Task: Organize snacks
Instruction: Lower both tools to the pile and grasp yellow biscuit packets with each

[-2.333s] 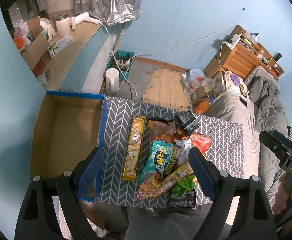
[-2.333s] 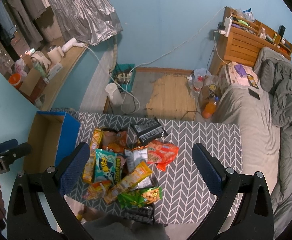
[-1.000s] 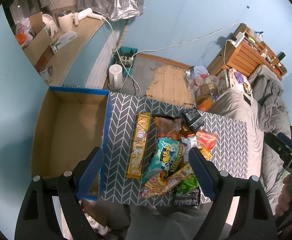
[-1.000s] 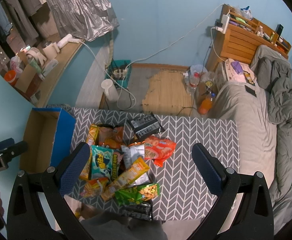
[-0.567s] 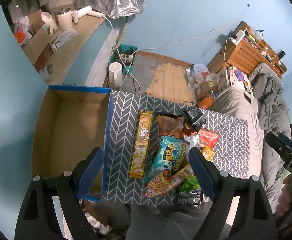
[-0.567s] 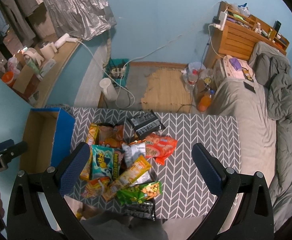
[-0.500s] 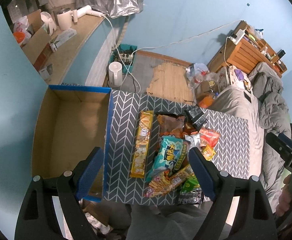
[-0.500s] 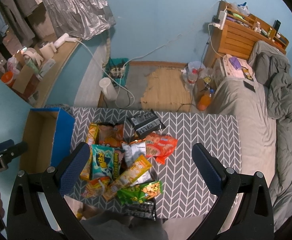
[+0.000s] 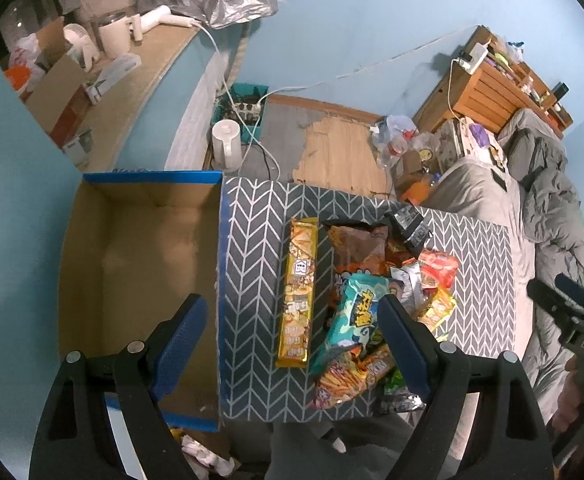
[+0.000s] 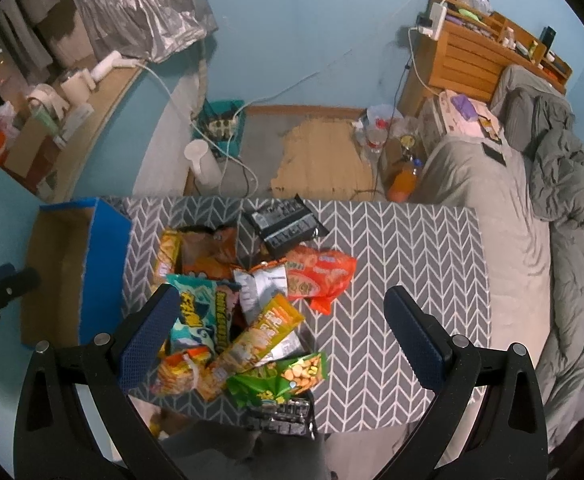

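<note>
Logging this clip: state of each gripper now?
Left gripper: open, holding nothing, above the snack pile.
Right gripper: open, holding nothing.

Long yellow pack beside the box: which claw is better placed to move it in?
Left, probably. The left claw hangs open right over the yellow pack, next to the box; the right claw sits further from both.

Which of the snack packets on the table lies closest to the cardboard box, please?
The long yellow packet: it lies alone on the pile's box side, apart from the overlapping bags.
</note>
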Tool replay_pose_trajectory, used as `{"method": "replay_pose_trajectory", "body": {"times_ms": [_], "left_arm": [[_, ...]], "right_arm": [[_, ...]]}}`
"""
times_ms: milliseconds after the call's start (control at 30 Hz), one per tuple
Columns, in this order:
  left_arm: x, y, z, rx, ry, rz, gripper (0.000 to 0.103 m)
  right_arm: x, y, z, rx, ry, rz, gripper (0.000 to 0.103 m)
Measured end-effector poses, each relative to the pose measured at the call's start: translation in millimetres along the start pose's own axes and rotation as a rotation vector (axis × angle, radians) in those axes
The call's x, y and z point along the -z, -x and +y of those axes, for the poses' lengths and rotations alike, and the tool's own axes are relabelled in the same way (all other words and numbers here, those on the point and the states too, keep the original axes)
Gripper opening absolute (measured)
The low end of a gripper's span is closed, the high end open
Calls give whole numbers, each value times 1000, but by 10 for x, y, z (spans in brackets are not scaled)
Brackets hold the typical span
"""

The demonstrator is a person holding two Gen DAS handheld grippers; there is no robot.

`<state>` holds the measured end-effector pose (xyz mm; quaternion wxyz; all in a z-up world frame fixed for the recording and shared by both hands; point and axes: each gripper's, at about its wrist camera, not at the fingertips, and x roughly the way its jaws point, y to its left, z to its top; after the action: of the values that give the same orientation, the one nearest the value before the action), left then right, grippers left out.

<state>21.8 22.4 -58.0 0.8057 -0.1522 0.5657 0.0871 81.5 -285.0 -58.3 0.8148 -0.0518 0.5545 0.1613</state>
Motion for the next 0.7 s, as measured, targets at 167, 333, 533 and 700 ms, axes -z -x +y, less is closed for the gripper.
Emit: {"method": "replay_pose_trajectory", "body": {"times_ms": [167, 333, 533, 700], "left_arm": [[-49, -277, 8, 12, -26, 20, 88], [-24, -531, -39, 11, -63, 48, 88], [53, -777, -91, 11, -97, 79, 88], [109, -974, -157, -1, -125, 102, 88]], "right_arm": [[149, -318, -50, -14, -43, 65, 101], [319, -581, -62, -3, -73, 115, 101], [491, -823, -25, 15, -96, 155, 101], [555, -938, 24, 15, -103, 154, 101]]}}
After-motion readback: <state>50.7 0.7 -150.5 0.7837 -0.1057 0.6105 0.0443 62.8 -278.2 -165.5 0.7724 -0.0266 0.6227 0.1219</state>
